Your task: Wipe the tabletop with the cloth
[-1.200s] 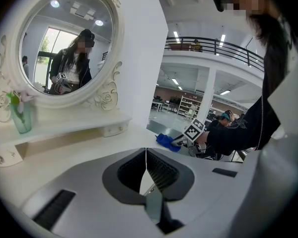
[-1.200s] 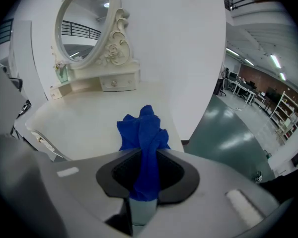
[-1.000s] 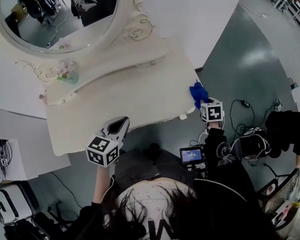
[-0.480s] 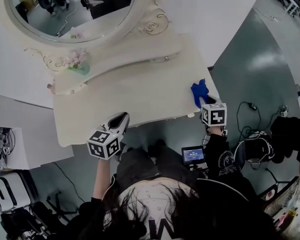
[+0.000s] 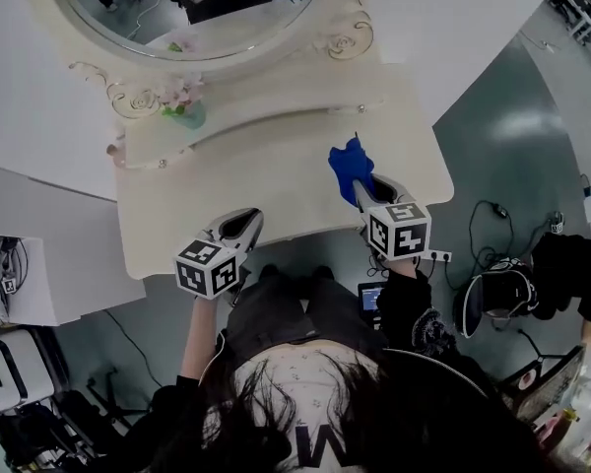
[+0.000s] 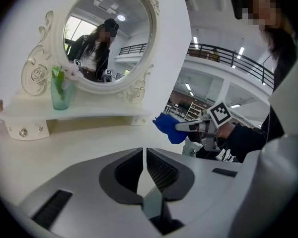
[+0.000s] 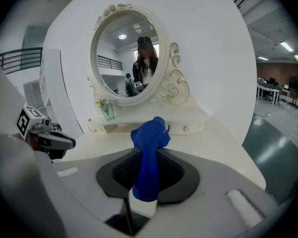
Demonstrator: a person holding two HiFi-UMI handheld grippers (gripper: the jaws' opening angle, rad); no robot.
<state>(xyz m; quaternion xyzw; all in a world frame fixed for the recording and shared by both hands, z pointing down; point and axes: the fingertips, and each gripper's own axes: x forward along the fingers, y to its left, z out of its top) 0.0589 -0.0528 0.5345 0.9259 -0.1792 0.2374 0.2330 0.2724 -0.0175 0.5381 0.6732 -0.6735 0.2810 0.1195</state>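
Observation:
The blue cloth is bunched up and sticks out of my right gripper, which is shut on it over the right half of the cream tabletop. In the right gripper view the cloth rises between the jaws of the right gripper, a little above the table. My left gripper hovers at the table's front edge, left of centre. In its own view the left gripper is shut with nothing in it, and the cloth shows off to the right.
An oval mirror stands at the back above a raised shelf with small knobs. A green vase with flowers sits on the shelf's left. Cables and a small screen lie on the floor at right.
My right gripper has carried the blue cloth from the table's right corner inward and to the left, over the tabletop. The left gripper stays at the front edge.

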